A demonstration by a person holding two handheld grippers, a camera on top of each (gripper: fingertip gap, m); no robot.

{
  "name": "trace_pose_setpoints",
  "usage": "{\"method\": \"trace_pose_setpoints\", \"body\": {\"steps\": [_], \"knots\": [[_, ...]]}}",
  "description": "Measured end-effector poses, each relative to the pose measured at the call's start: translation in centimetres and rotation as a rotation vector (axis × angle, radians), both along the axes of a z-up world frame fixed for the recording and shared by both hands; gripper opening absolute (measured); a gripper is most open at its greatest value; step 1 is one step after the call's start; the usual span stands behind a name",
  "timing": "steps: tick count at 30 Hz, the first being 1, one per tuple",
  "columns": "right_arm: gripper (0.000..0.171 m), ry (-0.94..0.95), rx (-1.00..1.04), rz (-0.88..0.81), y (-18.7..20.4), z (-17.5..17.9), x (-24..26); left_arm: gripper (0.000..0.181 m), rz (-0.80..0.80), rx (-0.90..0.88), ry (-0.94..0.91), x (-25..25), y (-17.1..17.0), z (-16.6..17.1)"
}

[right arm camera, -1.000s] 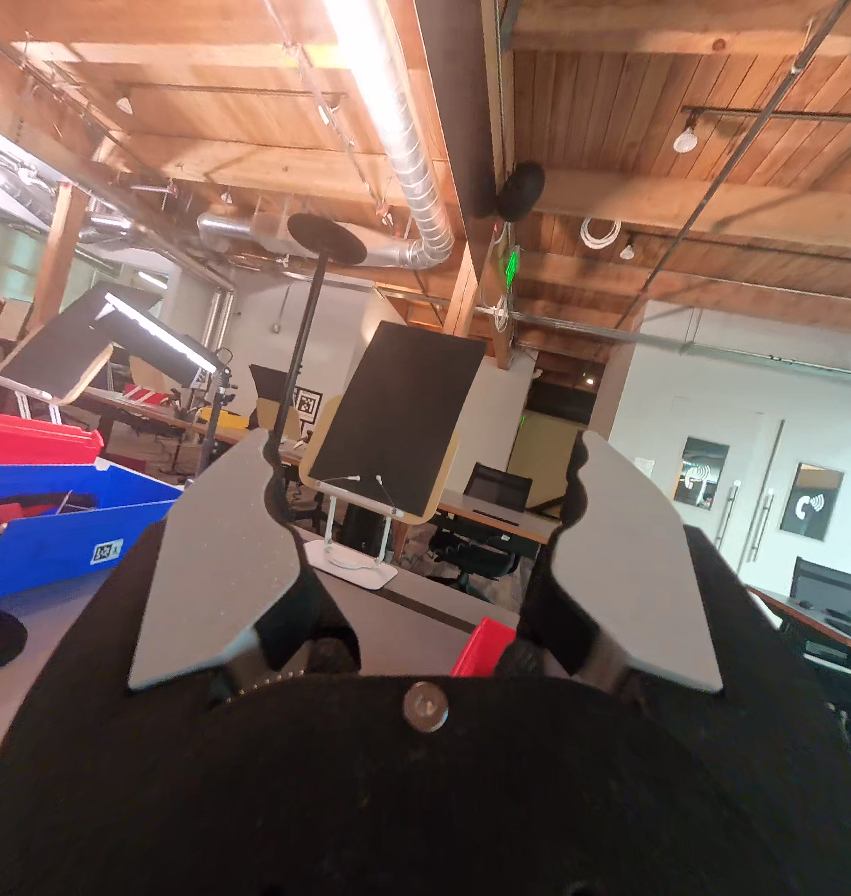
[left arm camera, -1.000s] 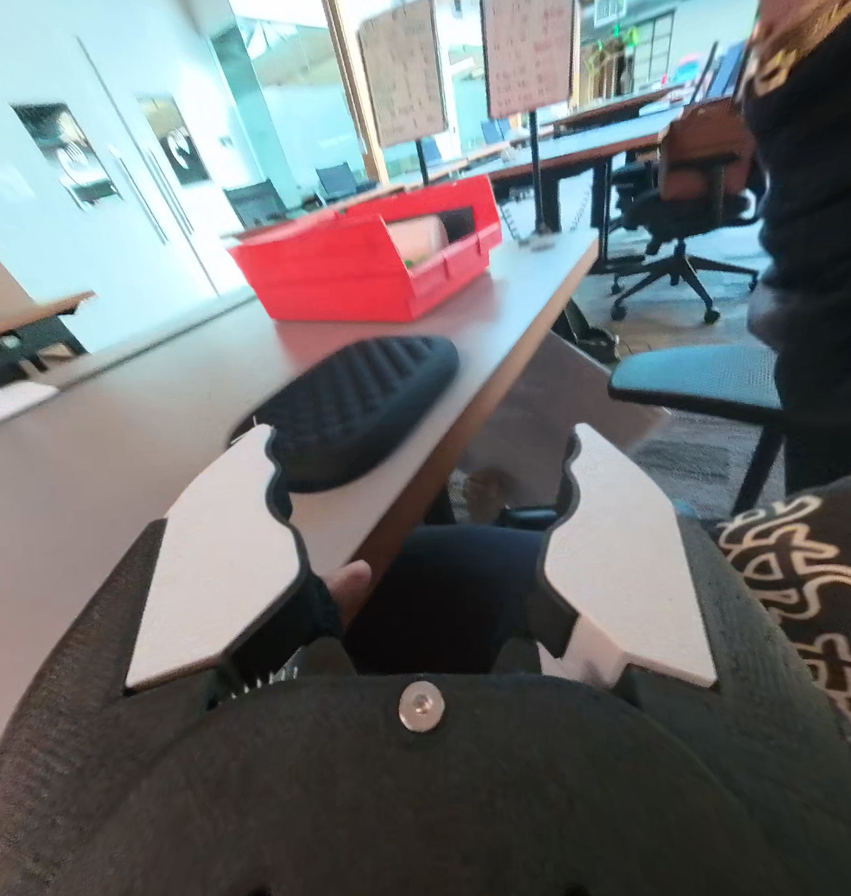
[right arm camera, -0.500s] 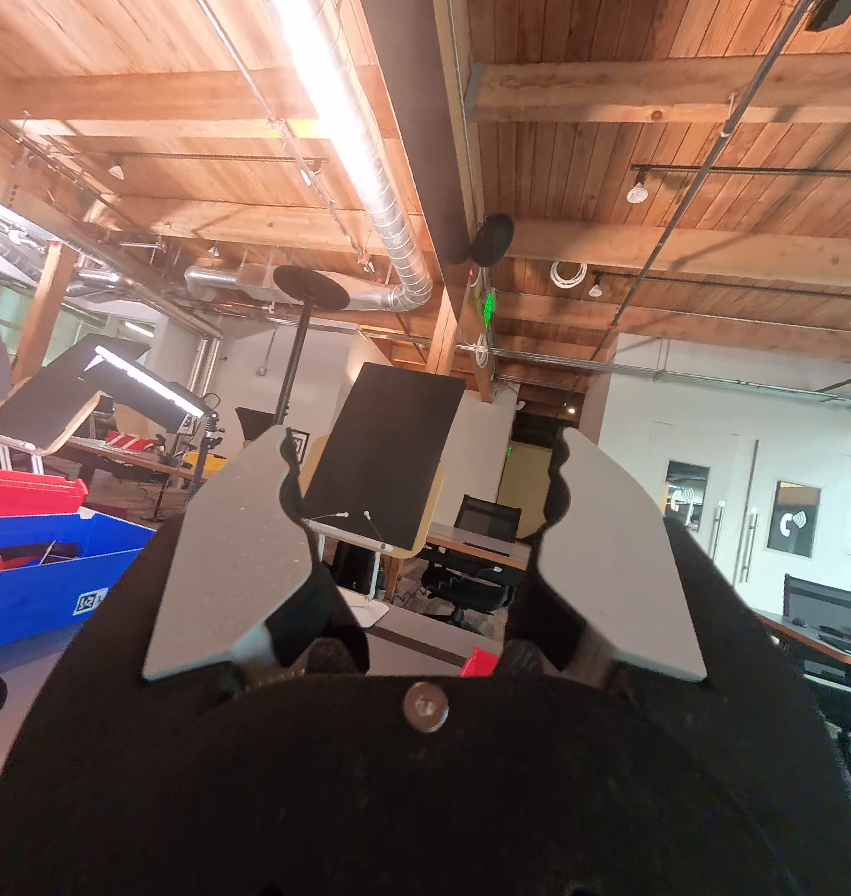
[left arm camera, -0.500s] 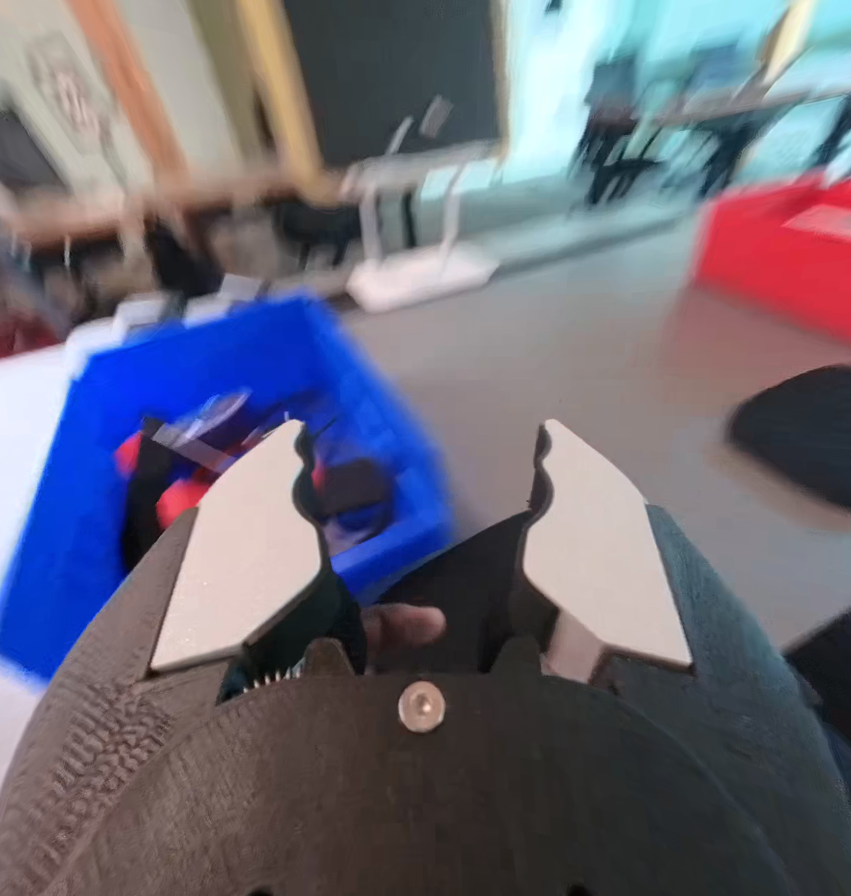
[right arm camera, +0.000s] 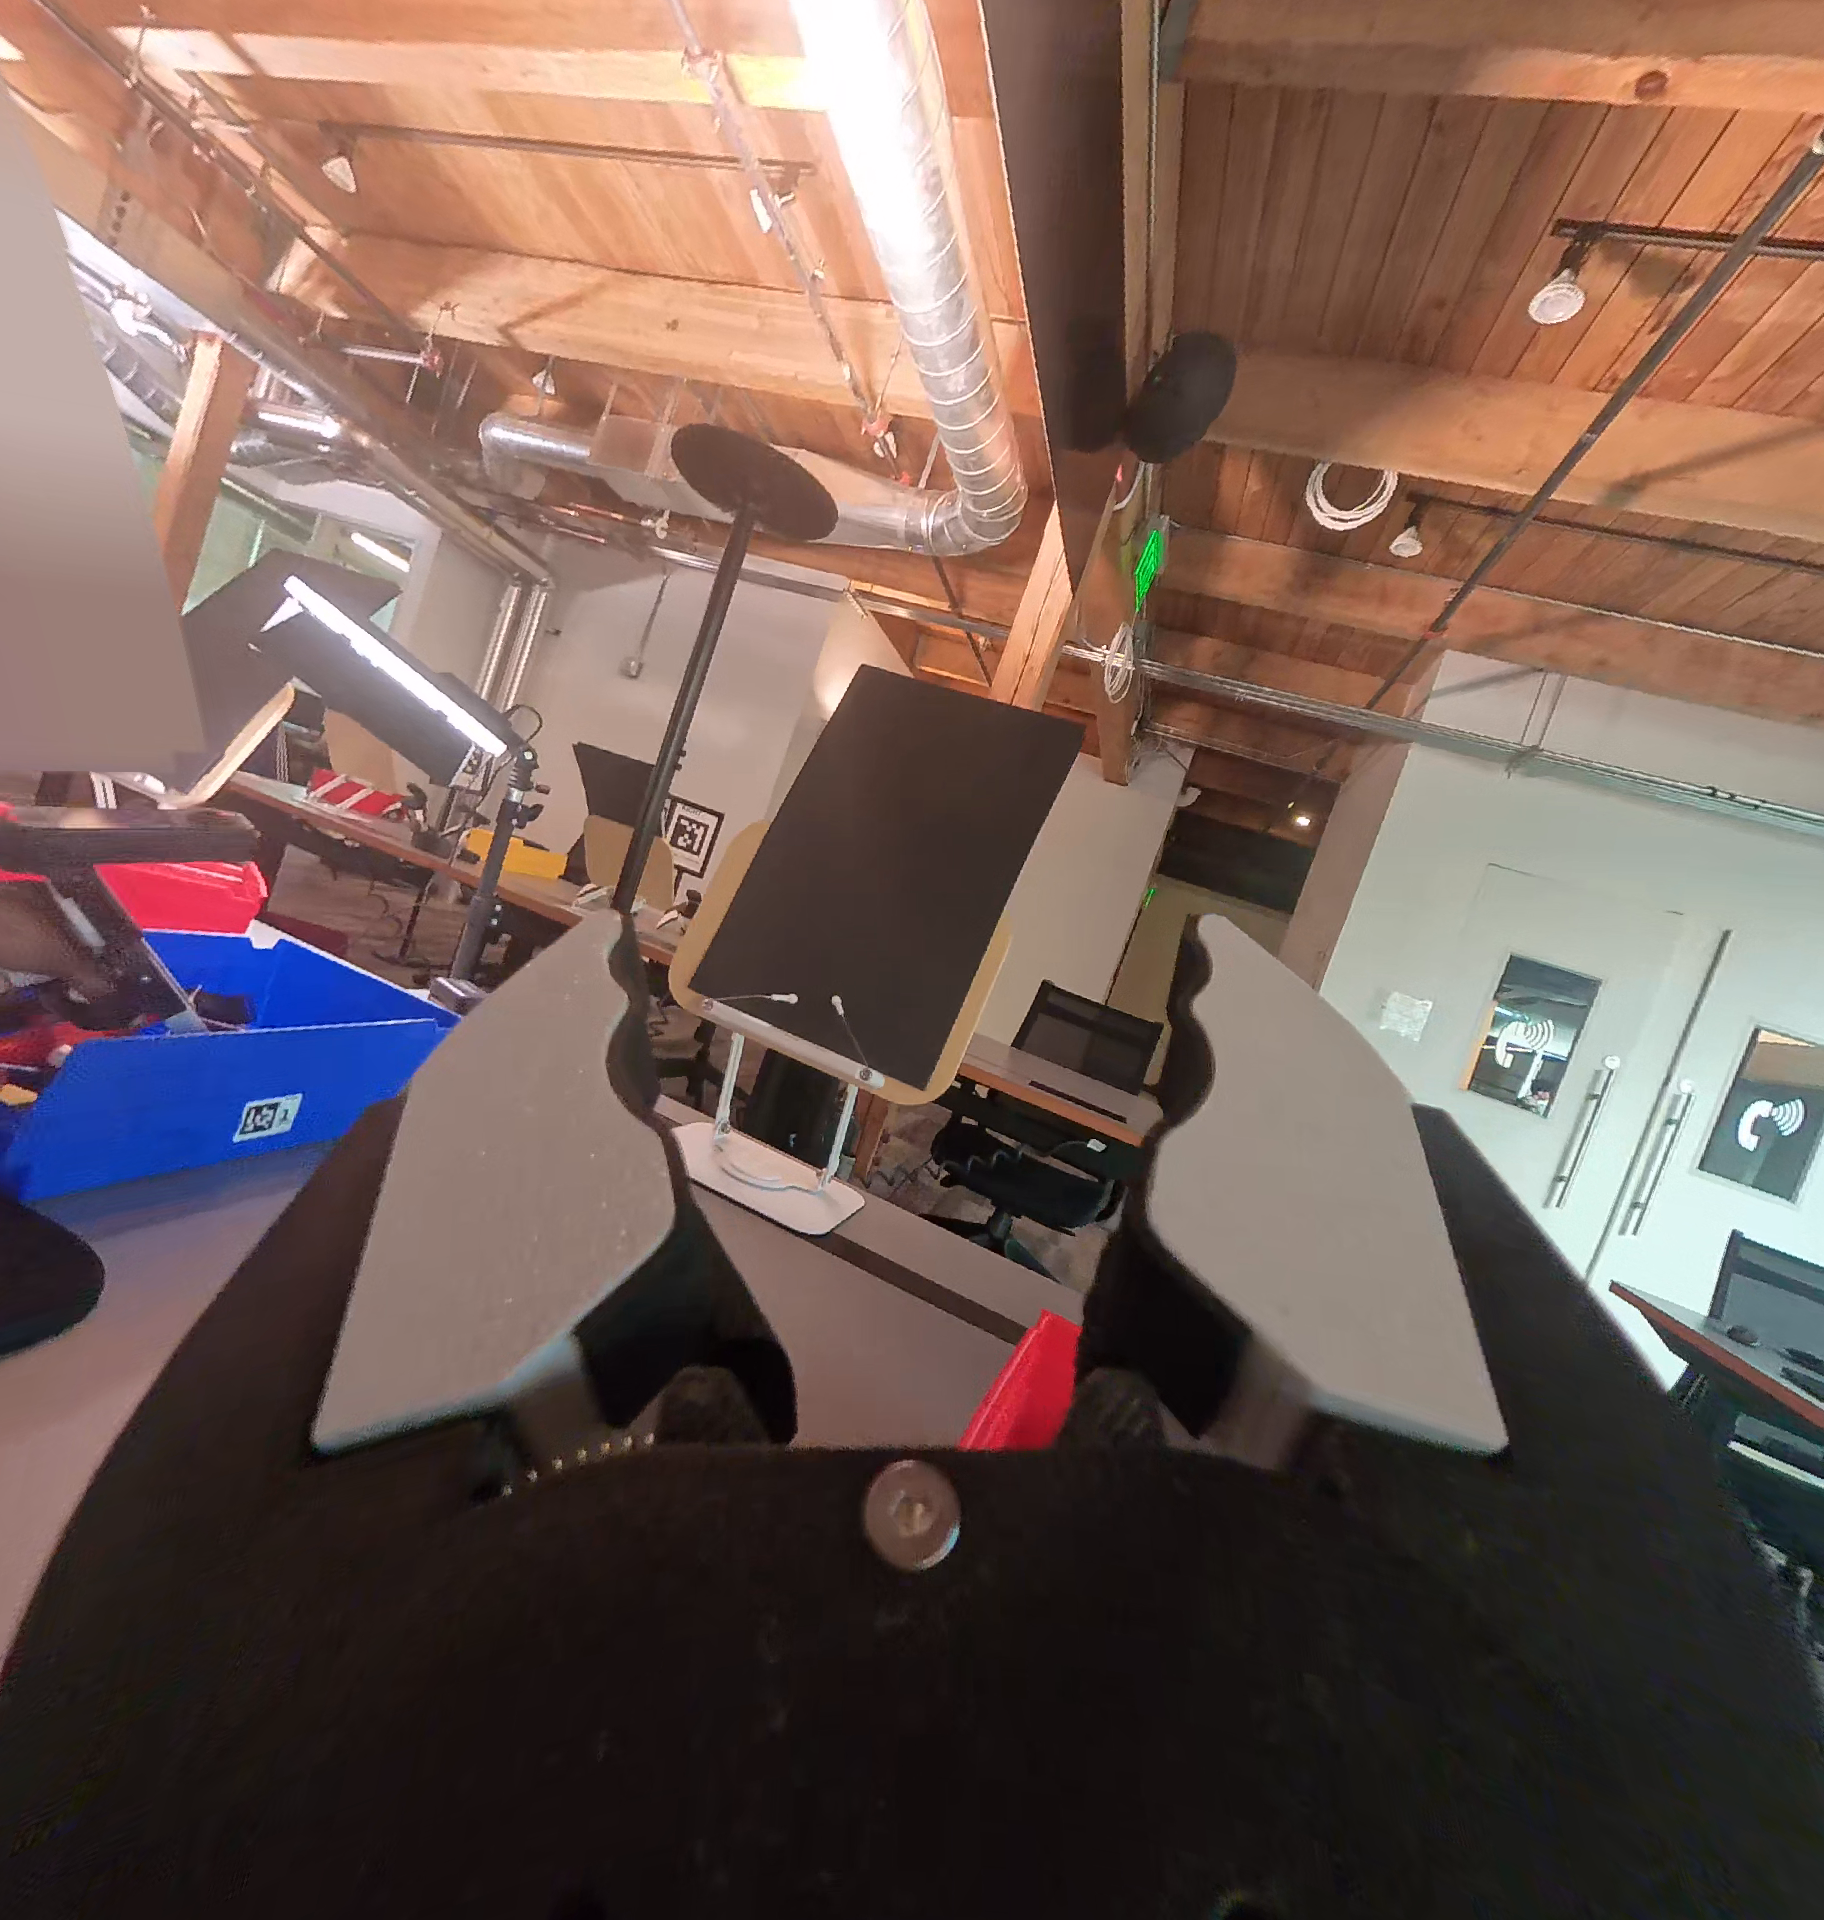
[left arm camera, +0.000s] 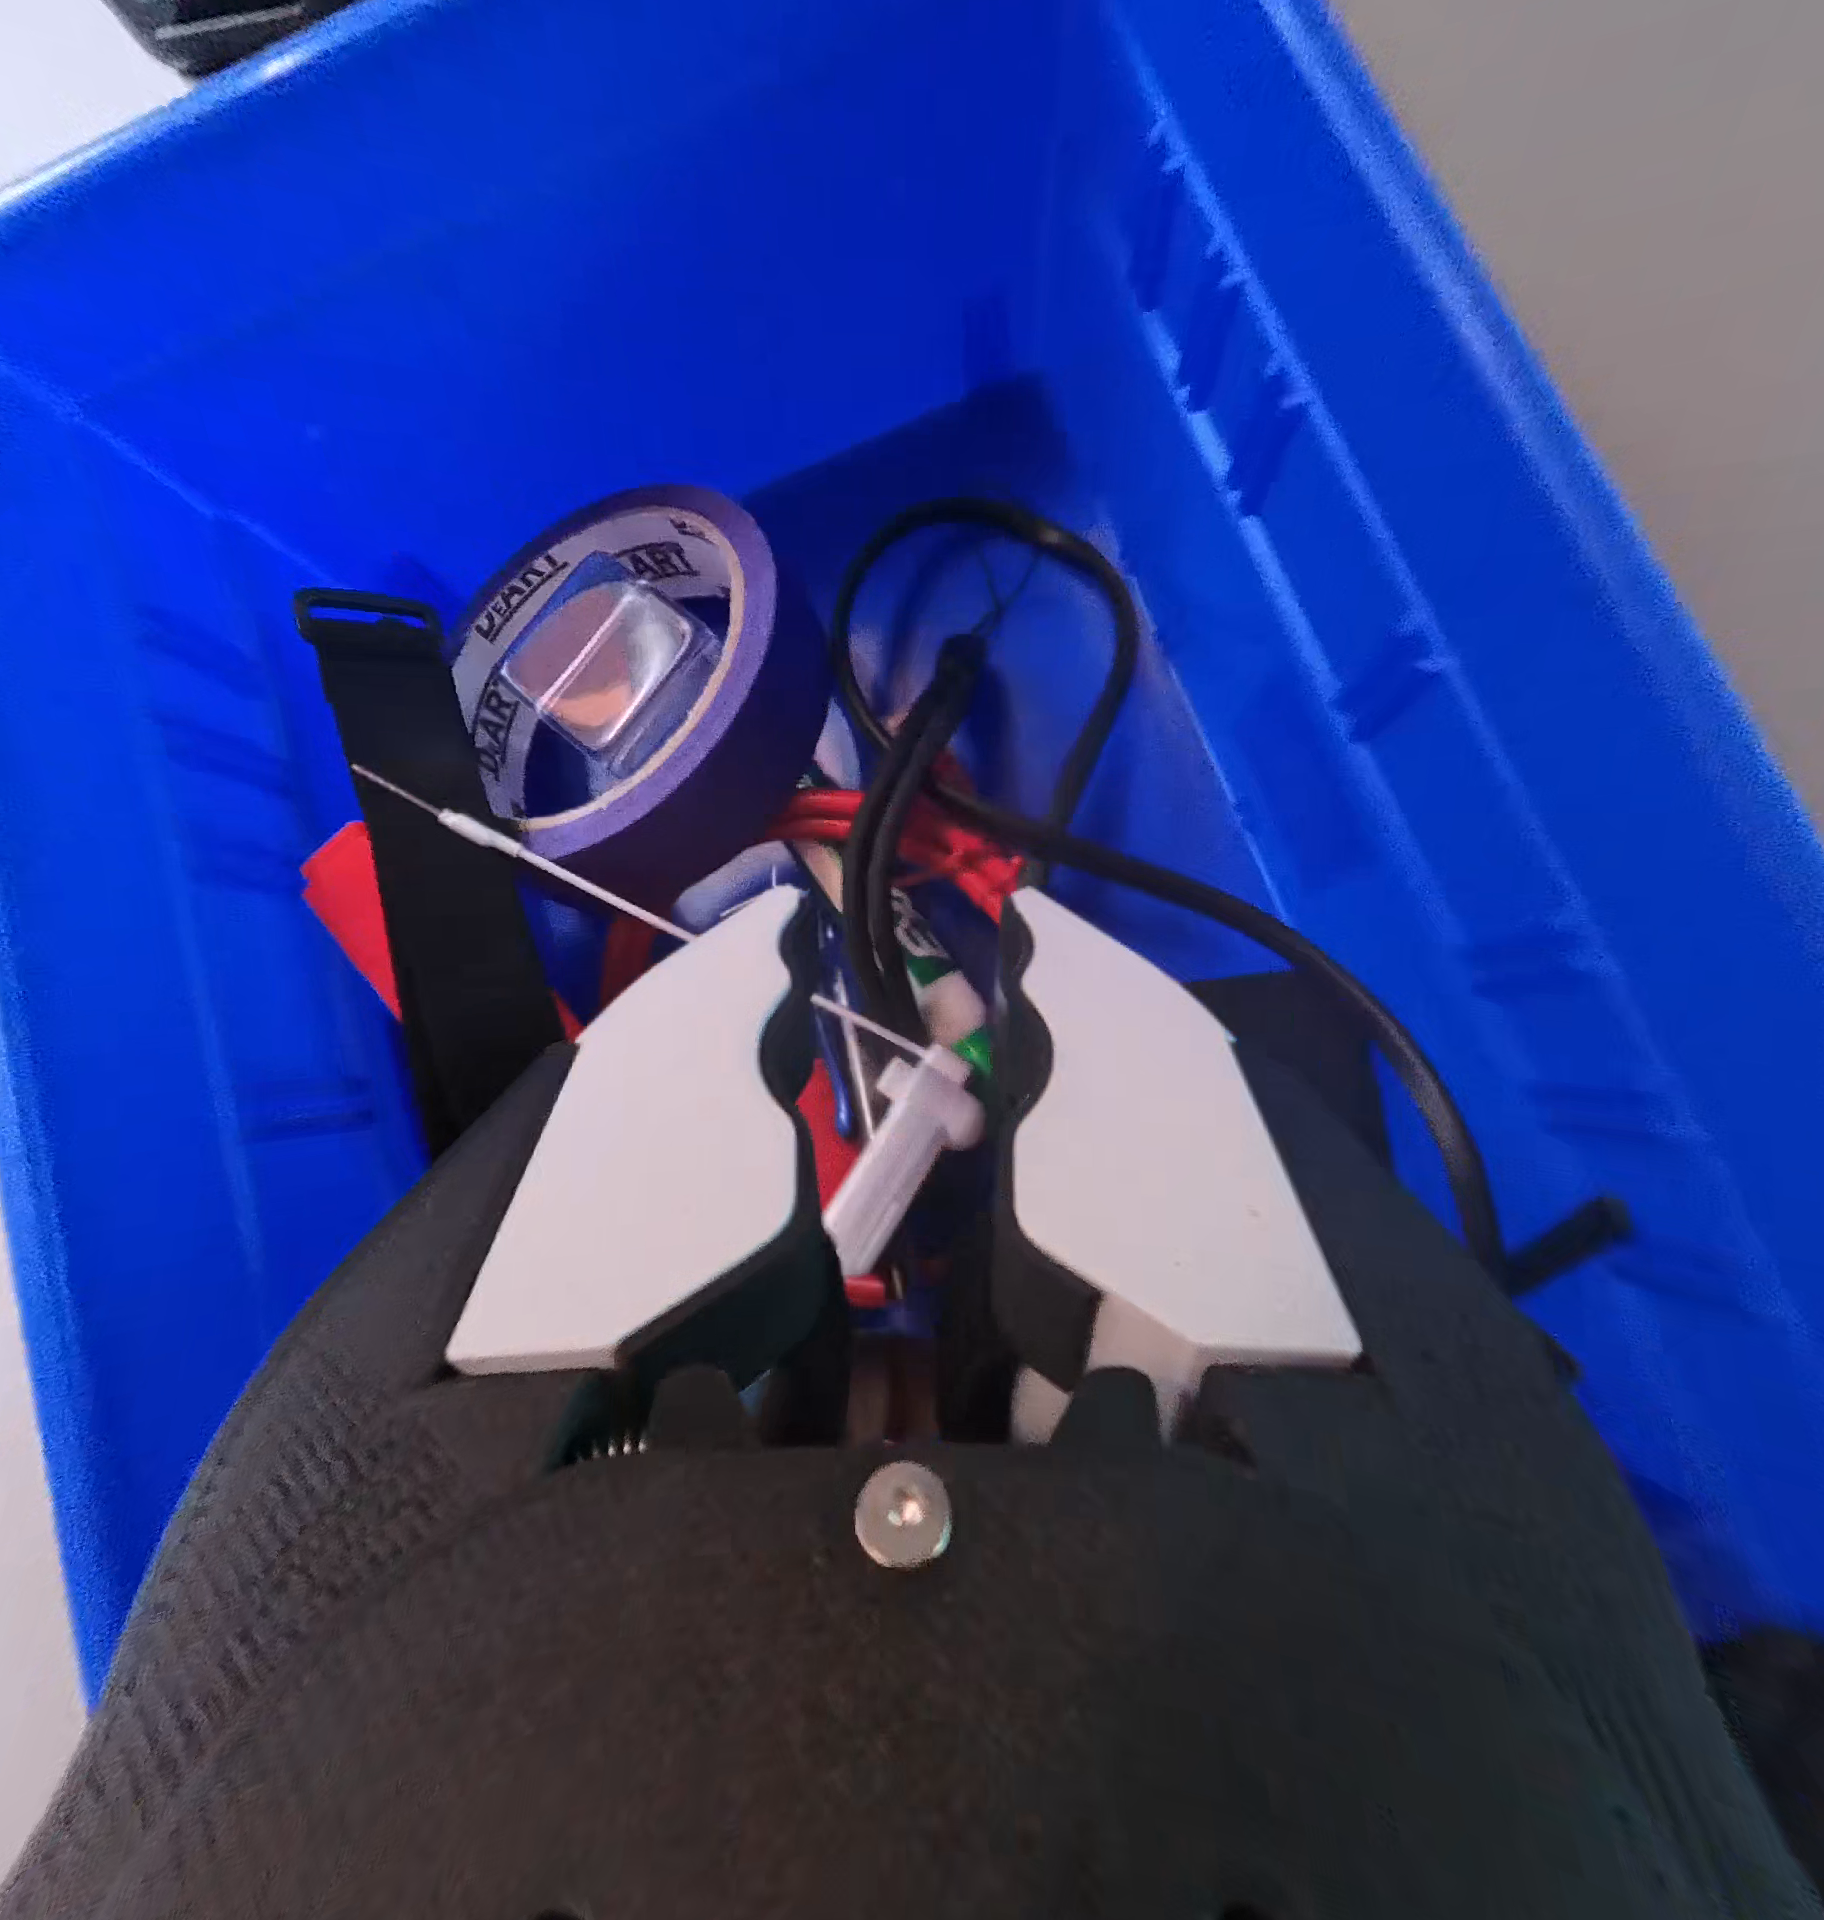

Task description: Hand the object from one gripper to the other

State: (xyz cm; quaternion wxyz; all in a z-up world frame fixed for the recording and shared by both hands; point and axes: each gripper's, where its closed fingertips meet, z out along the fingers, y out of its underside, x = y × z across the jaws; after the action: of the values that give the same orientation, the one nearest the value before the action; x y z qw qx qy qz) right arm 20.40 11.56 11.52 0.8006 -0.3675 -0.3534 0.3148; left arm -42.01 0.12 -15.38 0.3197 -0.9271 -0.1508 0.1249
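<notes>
Deep inside the blue bin [left arm camera: 1355, 436] the left gripper [left arm camera: 897, 997] hangs with jaws parted around tangled clutter, seemingly to pick an object; which one I cannot tell. A white zip tie [left arm camera: 892, 1138] and black cable [left arm camera: 1095, 665] crowd the gap, beside purple tape [left arm camera: 742, 748]. Over the table [right arm camera: 35, 1434] the right gripper [right arm camera: 903, 1039] waits open and empty, likely for the handover.

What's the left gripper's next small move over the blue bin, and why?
Probably close the left gripper on the green-and-white marker. It is open inside the blue bin, the marker lies between its fingertips among cables, and the right gripper is open, empty.
</notes>
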Motion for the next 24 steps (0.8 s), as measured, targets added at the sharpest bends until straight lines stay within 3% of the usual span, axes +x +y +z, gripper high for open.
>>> {"method": "trace_pose_setpoints", "body": {"steps": [6,10,16,24], "knots": [[0.096,-0.006,-0.003,0.001,0.2,-0.1,0.1,0.030,0.007,-0.157,-0.033,-1.0,-0.3,-2.9],[0.095,0.001,-0.004,0.003,0.2,-0.1,0.2,0.008,0.023,-0.150,-0.018,-1.1,-0.2,-2.7],[0.095,-0.002,0.000,0.002,0.1,0.0,0.2,0.006,-0.003,-0.022,0.133,-0.8,0.7,2.5],[0.094,-0.029,0.005,0.016,-0.2,-0.4,-0.4,0.005,-0.018,0.306,0.280,0.9,1.0,11.9]]}}
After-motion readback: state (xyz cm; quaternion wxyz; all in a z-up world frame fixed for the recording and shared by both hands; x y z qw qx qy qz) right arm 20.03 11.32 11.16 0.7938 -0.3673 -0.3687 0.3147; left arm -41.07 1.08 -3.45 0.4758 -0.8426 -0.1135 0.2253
